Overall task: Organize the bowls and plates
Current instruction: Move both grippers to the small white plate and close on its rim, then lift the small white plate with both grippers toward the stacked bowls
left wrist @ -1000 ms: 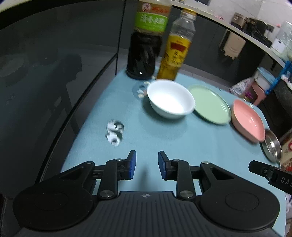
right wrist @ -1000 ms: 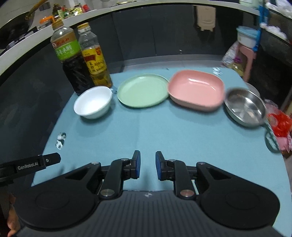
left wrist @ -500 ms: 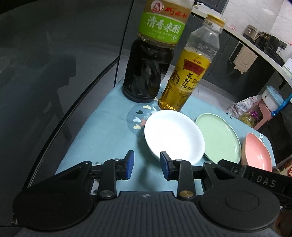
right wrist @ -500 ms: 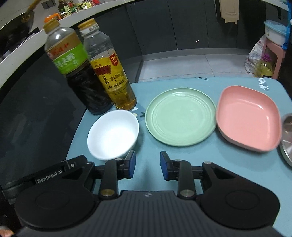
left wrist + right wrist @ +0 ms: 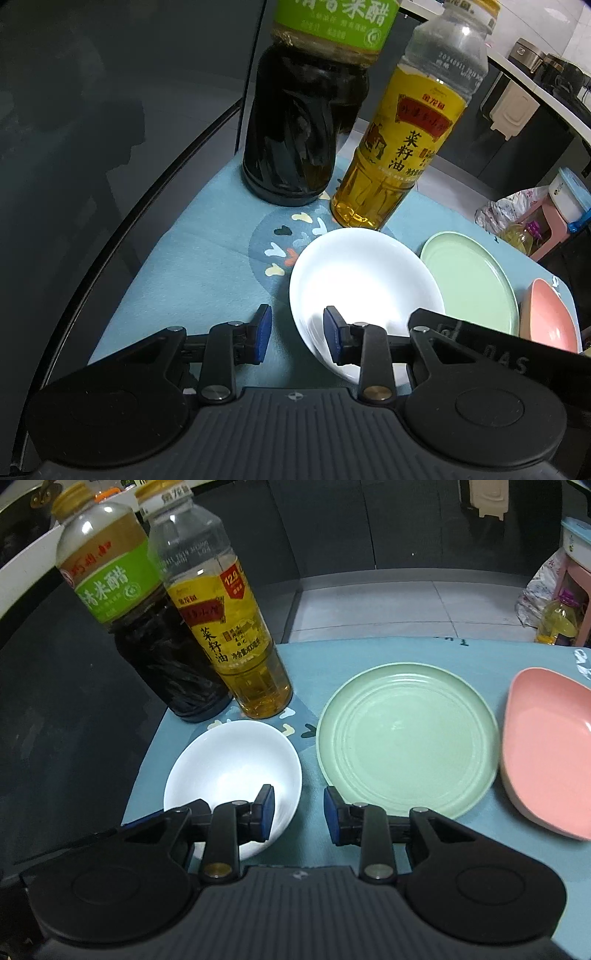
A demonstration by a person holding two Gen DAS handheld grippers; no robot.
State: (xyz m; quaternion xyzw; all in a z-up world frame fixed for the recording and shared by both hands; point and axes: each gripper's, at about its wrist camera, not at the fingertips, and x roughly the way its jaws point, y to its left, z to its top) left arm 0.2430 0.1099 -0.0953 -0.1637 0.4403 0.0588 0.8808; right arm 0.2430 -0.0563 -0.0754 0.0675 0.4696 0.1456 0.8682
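Observation:
A white bowl (image 5: 364,275) (image 5: 231,766) sits on the blue tablecloth beside a green plate (image 5: 469,278) (image 5: 406,738) and a pink dish (image 5: 546,321) (image 5: 546,749). My left gripper (image 5: 297,338) is open and straddles the bowl's near left rim, its right finger inside the bowl. My right gripper (image 5: 299,819) is open and straddles the bowl's right rim, its left finger inside the bowl and its right finger at the green plate's near edge. Neither jaw presses on the rim.
A dark vinegar bottle (image 5: 306,122) (image 5: 147,627) and a yellow oil bottle (image 5: 402,147) (image 5: 229,627) stand just behind the bowl. The table edge (image 5: 147,258) drops off left of the bowl. A stool with bags (image 5: 554,602) stands on the floor beyond.
Both grippers have moved forward and down toward the white bowl; each now has one finger over its rim. The steel bowl has left both views.

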